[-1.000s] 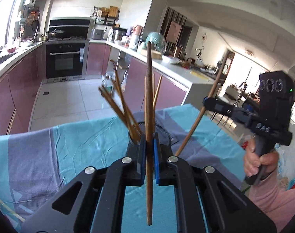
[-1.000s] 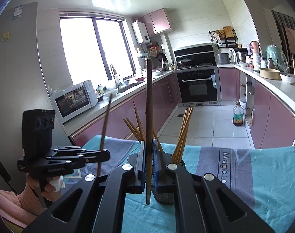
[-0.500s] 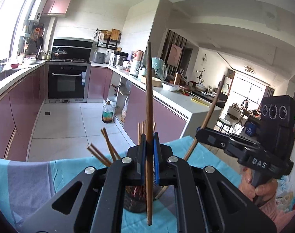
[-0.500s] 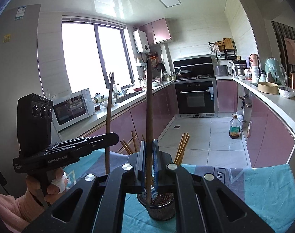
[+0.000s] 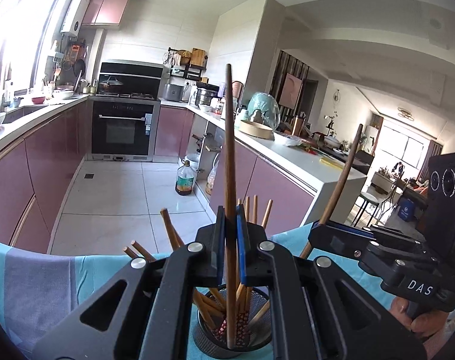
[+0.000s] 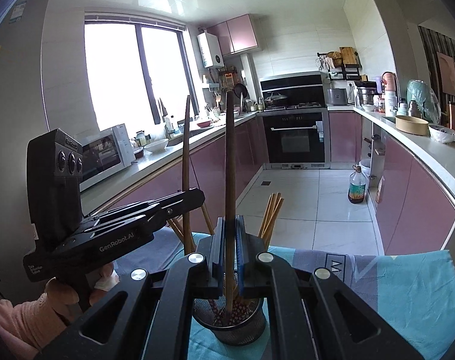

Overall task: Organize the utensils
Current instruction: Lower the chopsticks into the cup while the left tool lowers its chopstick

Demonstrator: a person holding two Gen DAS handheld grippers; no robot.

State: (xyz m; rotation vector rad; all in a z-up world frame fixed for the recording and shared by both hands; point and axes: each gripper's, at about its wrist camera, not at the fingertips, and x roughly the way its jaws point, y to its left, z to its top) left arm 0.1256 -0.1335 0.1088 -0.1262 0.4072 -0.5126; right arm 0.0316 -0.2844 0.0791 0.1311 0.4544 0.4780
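Below, chopstick [image 5: 229, 180] tip seemingly inside holder [image 5: 209, 343], base cropped

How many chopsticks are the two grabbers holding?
2. One dark chopstick stands upright in the left gripper; the other chopstick is pinched in the right gripper. Both hang over the mesh holder, which holds more.

Surface covered by a turquoise cloth [image 6: 413, 288] with grey-lilac bands, black mesh holder [image 6: 230, 325] standing upright on the cloth, grey band with white lettering [image 6: 335, 265] just right of the holder, another grey band [image 5: 35, 288] well left of it
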